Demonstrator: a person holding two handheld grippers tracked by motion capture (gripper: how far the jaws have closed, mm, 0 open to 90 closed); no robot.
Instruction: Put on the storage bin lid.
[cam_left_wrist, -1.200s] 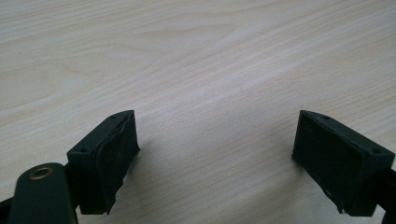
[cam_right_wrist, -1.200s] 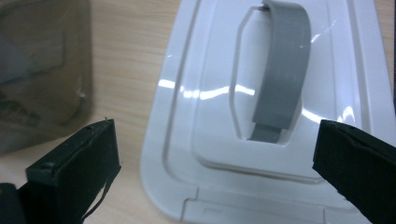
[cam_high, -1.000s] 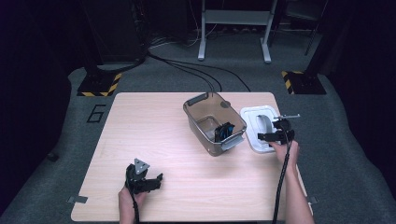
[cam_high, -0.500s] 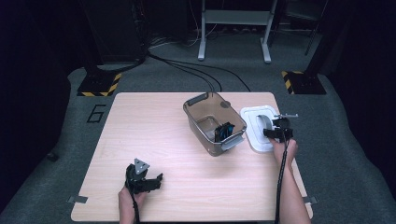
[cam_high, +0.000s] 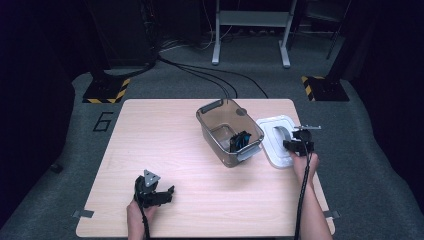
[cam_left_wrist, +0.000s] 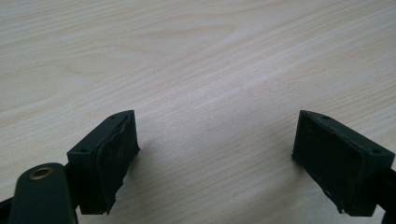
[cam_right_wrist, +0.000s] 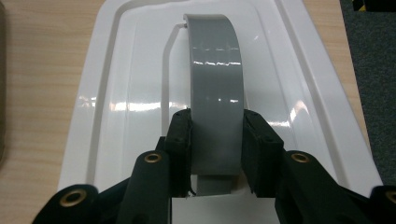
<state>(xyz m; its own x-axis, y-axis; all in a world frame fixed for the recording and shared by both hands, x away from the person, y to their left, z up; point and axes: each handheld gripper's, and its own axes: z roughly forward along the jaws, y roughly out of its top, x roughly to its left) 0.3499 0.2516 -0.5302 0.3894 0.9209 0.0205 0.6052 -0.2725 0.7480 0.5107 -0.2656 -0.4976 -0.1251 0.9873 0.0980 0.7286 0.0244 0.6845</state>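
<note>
My right gripper (cam_right_wrist: 217, 140) is clamped on the lid's grey arched handle (cam_right_wrist: 215, 88) — the glossy white lid (cam_high: 276, 140) lies flat at the table's right edge, just beside the translucent brown bin (cam_high: 228, 131). My left gripper (cam_left_wrist: 215, 154) rests spread wide over bare woodgrain tabletop (cam_high: 165, 135) — open room all round.

Beside our right gripper (cam_high: 295, 145), the brown bin (cam_high: 227, 132) blocks passage; ahead of our left gripper (cam_high: 167, 192), bare table (cam_high: 150, 135) lies open.

White lid (cam_right_wrist: 116, 116), grey handle (cam_right_wrist: 215, 84)
</note>
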